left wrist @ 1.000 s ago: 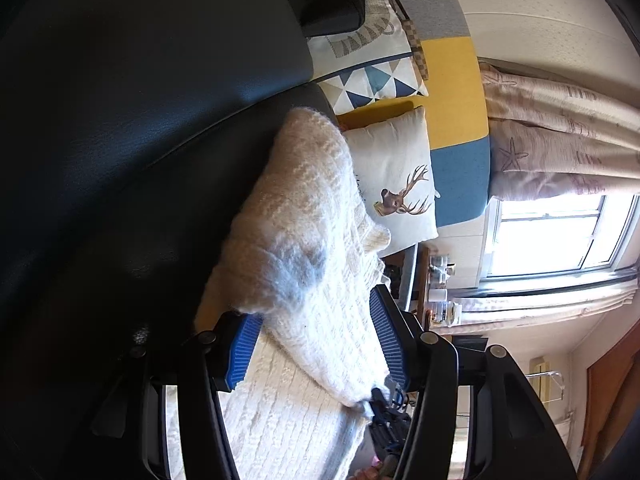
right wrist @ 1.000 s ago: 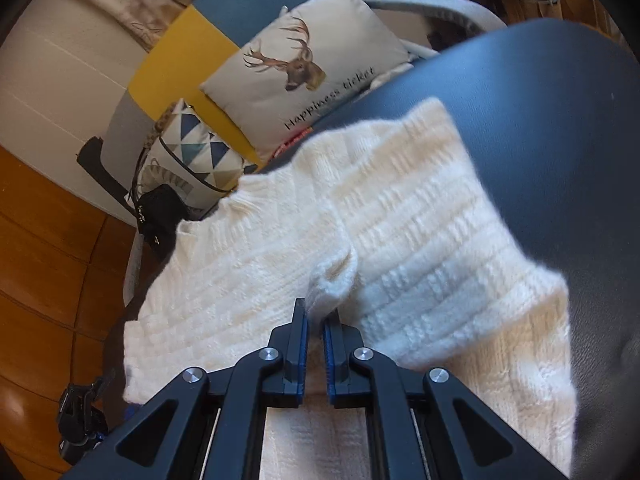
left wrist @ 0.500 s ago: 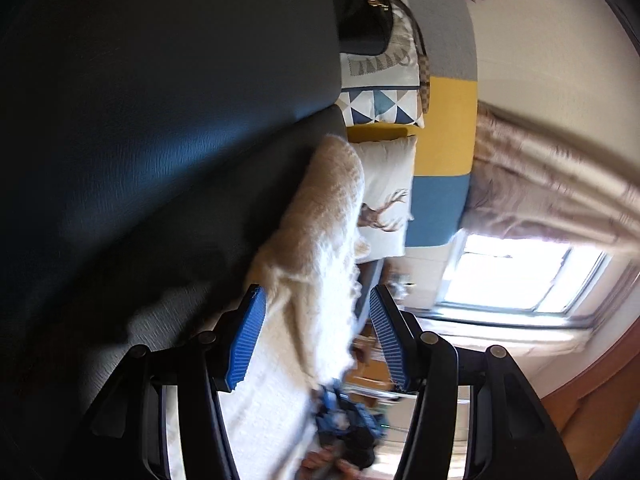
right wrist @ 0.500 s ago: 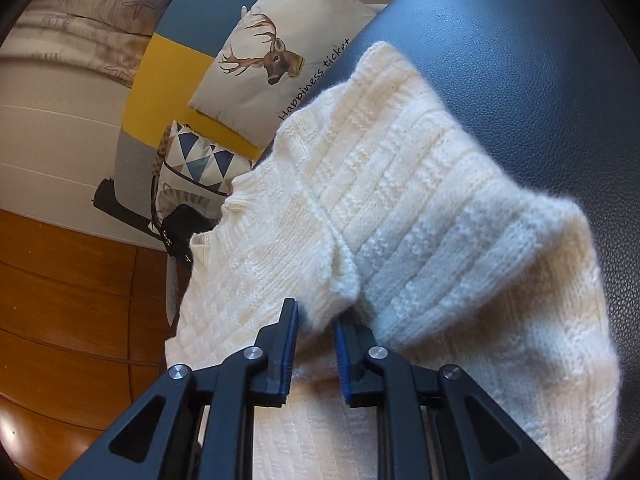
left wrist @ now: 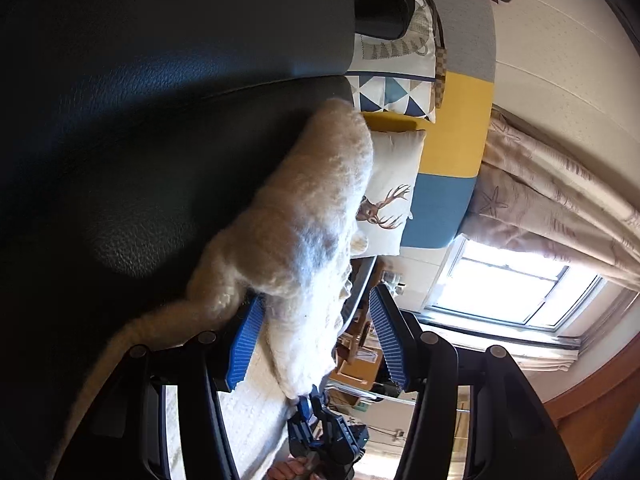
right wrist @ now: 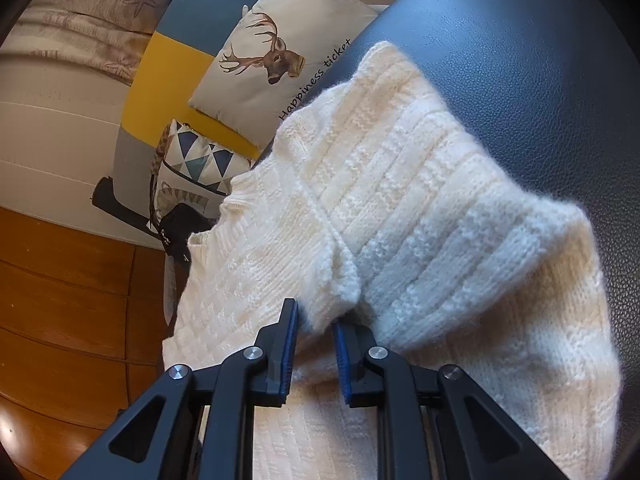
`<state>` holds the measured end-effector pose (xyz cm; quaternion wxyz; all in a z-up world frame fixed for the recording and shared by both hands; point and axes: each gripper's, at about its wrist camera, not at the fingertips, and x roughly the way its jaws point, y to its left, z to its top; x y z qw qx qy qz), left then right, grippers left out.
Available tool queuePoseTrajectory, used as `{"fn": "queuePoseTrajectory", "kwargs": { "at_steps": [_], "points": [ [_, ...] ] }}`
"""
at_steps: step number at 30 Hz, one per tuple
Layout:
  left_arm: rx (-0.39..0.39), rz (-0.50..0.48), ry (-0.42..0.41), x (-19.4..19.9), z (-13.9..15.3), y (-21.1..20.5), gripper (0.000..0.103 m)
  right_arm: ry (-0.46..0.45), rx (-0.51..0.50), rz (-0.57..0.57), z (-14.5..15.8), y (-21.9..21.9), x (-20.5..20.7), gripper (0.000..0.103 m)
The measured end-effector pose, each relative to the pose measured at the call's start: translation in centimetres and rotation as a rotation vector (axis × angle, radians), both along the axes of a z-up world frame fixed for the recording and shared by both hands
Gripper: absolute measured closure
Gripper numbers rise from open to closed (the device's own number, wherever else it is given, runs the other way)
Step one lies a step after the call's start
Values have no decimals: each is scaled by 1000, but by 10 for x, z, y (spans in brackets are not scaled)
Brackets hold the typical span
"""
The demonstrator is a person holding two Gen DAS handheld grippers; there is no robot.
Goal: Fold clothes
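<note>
A cream knit sweater (right wrist: 420,200) lies on a dark leather seat (right wrist: 540,60), one sleeve folded across its body. The sleeve's cuff (right wrist: 340,276) rests just ahead of my right gripper (right wrist: 314,316), whose blue-padded jaws stand slightly apart and are not pinching it. In the left wrist view a raised fold of the sweater (left wrist: 320,200) runs between the fingers of my left gripper (left wrist: 316,296), which is wide open and not squeezing it. The right gripper (left wrist: 320,432) and a hand (left wrist: 288,470) show low in that view.
Behind the seat stands a yellow, blue and grey sofa back with a deer pillow (right wrist: 280,52), a triangle-pattern pillow (right wrist: 200,156) and a black handbag (right wrist: 176,228). Wooden floor (right wrist: 60,300) lies to the left. A bright window (left wrist: 512,292) with curtains is beyond.
My right gripper's jaws have parted and let go of the sleeve cuff, which now lies on the sweater. The left gripper swung nearer the raised fold and stayed open.
</note>
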<state>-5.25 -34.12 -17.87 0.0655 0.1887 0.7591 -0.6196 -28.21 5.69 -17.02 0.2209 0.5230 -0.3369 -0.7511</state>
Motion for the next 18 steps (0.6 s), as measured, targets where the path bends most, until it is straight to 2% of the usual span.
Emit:
{"fn": "queuePoseTrajectory", "kwargs": {
  "at_steps": [6, 10, 12, 18],
  "points": [
    [-61, 37, -8, -7, 8, -9, 46, 20, 13, 12, 0, -1, -1, 87],
    [-211, 48, -57, -9, 19, -17, 46, 72, 82, 48, 4, -8, 1, 90],
    [-277, 29, -82, -9, 23, -18, 46, 77, 85, 56, 3, -7, 1, 90],
    [-349, -26, -107, -7, 25, -22, 47, 81, 61, 48, 6, -4, 1, 93]
  ]
}}
